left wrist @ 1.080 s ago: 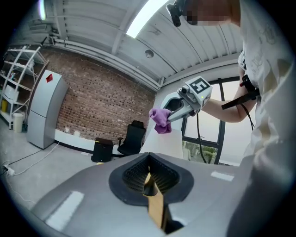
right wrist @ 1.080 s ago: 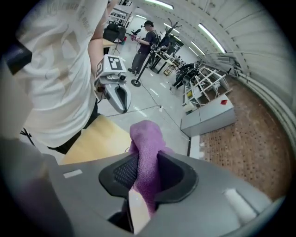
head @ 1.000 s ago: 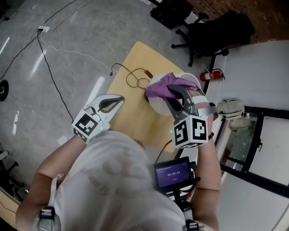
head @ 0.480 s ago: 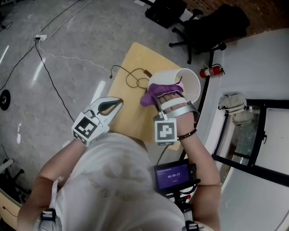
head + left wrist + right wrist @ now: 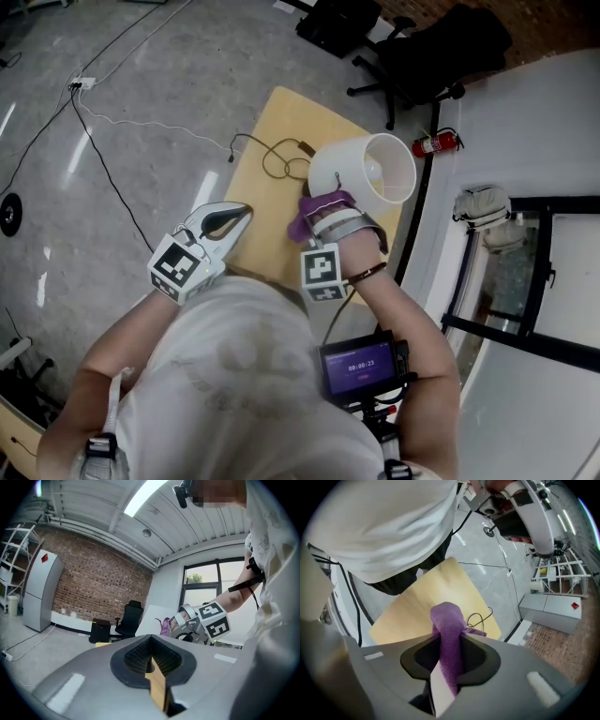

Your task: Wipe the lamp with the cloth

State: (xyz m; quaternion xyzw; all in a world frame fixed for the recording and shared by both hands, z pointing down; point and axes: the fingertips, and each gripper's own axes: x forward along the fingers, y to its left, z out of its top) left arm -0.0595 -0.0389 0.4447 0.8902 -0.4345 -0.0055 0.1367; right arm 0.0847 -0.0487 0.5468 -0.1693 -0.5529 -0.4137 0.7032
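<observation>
A white lamp shade (image 5: 361, 167) stands tilted on the small yellow table (image 5: 272, 122), its open mouth facing right. My right gripper (image 5: 316, 217) points steeply down at the shade's near lower side, shut on a purple cloth (image 5: 309, 212). The cloth lies against the shade's edge. In the right gripper view the purple cloth (image 5: 449, 641) is pinched between the jaws and bulges out ahead of them, above the table (image 5: 423, 603). My left gripper (image 5: 240, 212) hovers over the table's near left edge, shut and holding nothing. The left gripper view shows the right gripper (image 5: 193, 626) and the cloth (image 5: 165, 625).
The lamp's black cable (image 5: 277, 159) coils on the table behind the shade. A red fire extinguisher (image 5: 435, 143) and black office chairs (image 5: 422, 47) stand beyond the table. A white cable (image 5: 141, 117) runs over the grey floor. A small screen (image 5: 359, 361) hangs at the person's waist.
My right gripper has come down from the top of the lamp shade along its near side with the cloth, rolling as it went. The left gripper has stayed put.
</observation>
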